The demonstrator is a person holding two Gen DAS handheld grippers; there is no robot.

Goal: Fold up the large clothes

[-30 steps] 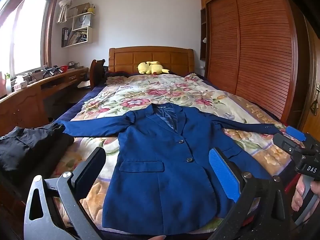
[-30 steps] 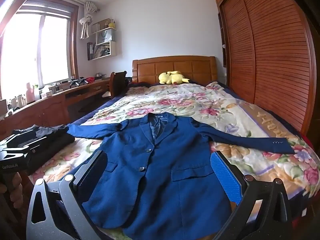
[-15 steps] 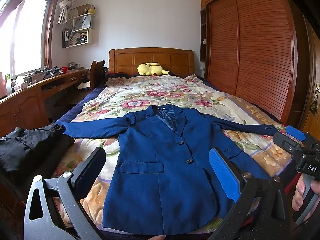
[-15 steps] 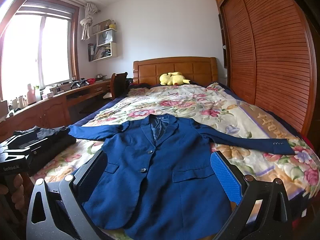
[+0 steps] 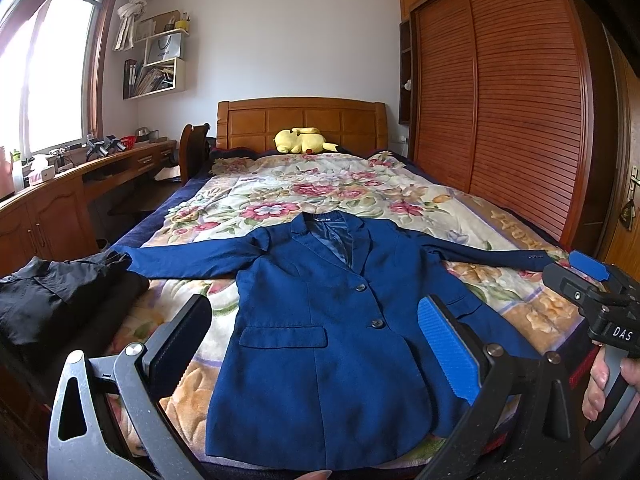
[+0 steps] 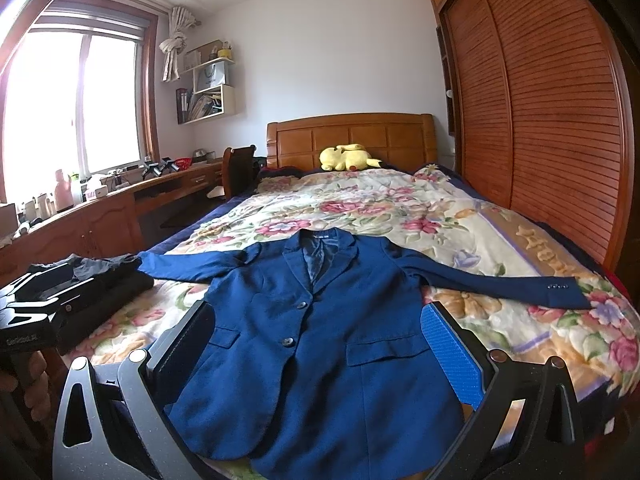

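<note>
A navy blue suit jacket (image 5: 320, 320) (image 6: 320, 340) lies flat and face up on the flowered bedspread (image 5: 312, 188) (image 6: 380, 208), buttoned, both sleeves spread out sideways. My left gripper (image 5: 316, 340) hovers open above the jacket's hem, nothing between its fingers. My right gripper (image 6: 320, 340) is likewise open over the lower front, apart from the cloth. In the left wrist view the right gripper (image 5: 588, 280) shows at the right edge, held by a hand (image 5: 600, 384). The left gripper (image 6: 32, 300) appears at the left edge of the right wrist view.
A pile of black clothes (image 5: 52, 300) (image 6: 100, 276) lies at the bed's left edge by the sleeve end. A yellow plush toy (image 5: 302, 141) rests at the wooden headboard. A wooden desk (image 5: 52, 200) runs along the left; a slatted wardrobe (image 5: 500, 112) lines the right.
Both grippers have risen and tilted slightly, so the jacket sits lower in both views. The jacket has not moved and both grippers stay open.
</note>
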